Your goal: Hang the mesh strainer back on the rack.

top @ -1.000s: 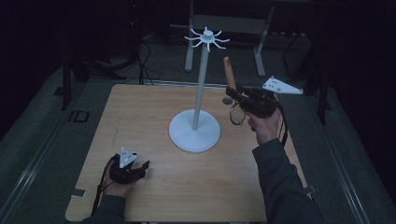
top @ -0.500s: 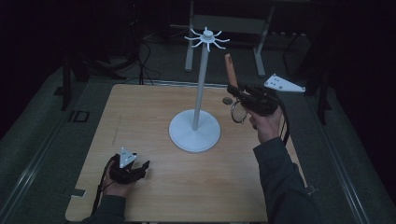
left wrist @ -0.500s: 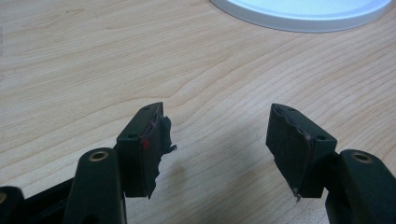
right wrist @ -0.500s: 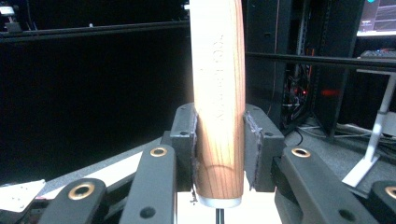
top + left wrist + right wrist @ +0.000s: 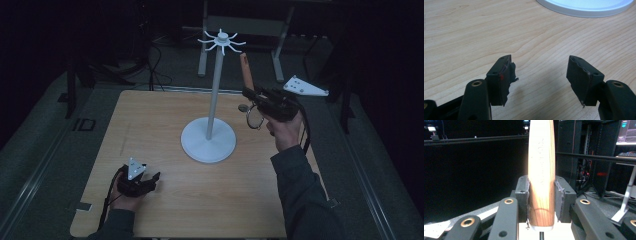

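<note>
1. The right hand-held gripper (image 5: 248, 96), raised above the right side of the light wooden counter (image 5: 150, 130), is clamped on the lower end of a tapered, reddish-brown wooden handle (image 5: 244, 70), which stands upright out of its jaws.
2. In the right gripper view the wooden handle (image 5: 541, 170) sits squarely between the two black jaw pads (image 5: 561, 195), both pressed against its sides, with its grain and a pale band at the bottom edge plain to see.
3. A thin metal part (image 5: 252, 117), loop-shaped as far as the high view shows, hangs below the right hand-held gripper; what kind of utensil it belongs to cannot be told.
4. The handle is held just to the right of the tall white rack (image 5: 215, 90), a slim pole on a round white base with short hook arms spread at its top; handle and rack are apart.
5. The left hand-held gripper (image 5: 152, 176) rests low on the near-left part of the counter, well away from the rack.
6. In the left gripper view its jaws stand apart over bare wood, nothing between them, with the edge of the rack's round white base (image 5: 586, 7) ahead.
</note>
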`<state>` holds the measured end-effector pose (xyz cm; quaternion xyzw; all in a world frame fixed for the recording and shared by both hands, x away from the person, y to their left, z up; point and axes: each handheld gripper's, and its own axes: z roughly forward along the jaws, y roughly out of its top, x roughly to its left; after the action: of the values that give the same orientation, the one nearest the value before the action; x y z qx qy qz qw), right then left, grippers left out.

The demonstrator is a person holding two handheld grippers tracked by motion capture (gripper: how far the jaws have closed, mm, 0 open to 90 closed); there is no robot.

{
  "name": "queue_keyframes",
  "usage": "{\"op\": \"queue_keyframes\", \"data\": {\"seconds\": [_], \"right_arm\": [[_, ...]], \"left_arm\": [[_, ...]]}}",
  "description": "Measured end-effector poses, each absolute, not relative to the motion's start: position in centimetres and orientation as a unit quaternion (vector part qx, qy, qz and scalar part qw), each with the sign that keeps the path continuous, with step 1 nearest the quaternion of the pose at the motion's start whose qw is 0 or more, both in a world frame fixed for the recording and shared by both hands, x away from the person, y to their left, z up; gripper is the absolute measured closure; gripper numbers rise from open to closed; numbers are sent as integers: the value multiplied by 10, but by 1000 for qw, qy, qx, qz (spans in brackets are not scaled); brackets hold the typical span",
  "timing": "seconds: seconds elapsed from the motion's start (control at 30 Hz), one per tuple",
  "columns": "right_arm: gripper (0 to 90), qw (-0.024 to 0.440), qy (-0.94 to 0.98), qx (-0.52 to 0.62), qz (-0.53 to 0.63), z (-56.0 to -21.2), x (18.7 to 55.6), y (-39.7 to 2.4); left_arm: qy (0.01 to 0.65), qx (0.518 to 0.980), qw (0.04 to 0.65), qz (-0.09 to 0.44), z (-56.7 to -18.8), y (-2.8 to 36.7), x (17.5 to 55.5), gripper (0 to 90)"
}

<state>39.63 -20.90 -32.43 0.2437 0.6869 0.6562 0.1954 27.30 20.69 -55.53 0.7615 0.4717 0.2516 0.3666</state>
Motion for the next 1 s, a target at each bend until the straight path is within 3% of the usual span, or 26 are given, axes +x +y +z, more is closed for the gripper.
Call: {"op": "queue_keyframes", "data": {"seconds": [1.0], "right_arm": [[683,197,683,240,662,-314,402,-195]], "left_arm": [[472,759,370,252,-555,207,273,375]]}}
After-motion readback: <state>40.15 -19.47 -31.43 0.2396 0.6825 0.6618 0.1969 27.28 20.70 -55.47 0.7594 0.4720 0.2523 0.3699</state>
